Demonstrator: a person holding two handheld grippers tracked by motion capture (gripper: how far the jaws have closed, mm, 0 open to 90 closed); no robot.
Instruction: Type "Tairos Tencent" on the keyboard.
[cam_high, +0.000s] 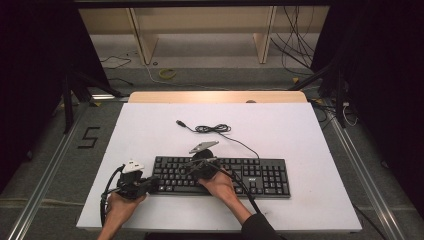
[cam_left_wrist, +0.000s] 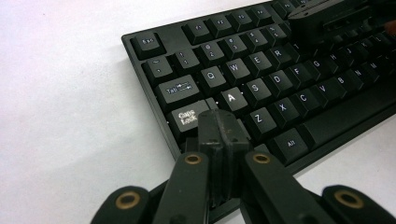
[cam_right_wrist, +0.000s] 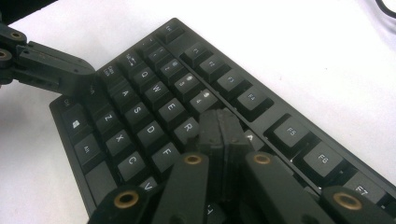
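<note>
The black keyboard (cam_high: 220, 176) lies near the bench's (cam_high: 150, 130) near edge. Both claws are pinched closed on nothing, apparently to poke keys like fingertips: the left claw (cam_left_wrist: 223, 122) at the Caps Lock end, the right claw (cam_right_wrist: 223, 122) over the letters.

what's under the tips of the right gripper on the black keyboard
The shut right gripper sits over the black plastic keyboard, by the R key and the 4 key. Which key lies beneath the tips is covered.
</note>
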